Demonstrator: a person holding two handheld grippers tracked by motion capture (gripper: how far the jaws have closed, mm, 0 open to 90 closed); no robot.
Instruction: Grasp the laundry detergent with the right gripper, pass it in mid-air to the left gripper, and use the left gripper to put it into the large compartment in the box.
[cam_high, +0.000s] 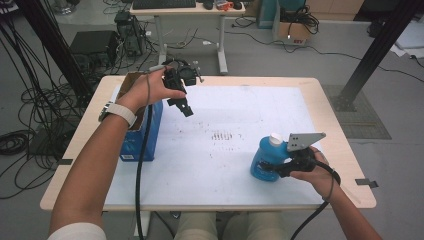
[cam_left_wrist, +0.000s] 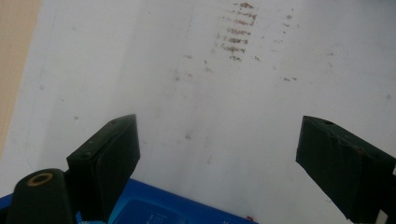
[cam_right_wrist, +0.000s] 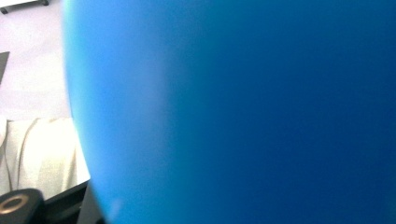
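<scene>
A rounded blue plastic bottle with a white cap (cam_high: 266, 159) is being clamped by the right gripper (cam_high: 281, 169) at the lower right of the high view, standing upright on the white sheet covering the wooden table (cam_high: 332, 125). In the right gripper view the bottle's blue wall (cam_right_wrist: 243, 112) is being pressed close against the lens. The left gripper (cam_high: 183, 106) is being held aloft at the upper left, its jaws spread wide and empty, just right of a blue cardboard box (cam_high: 150, 131) being left open at the table's left edge
</scene>
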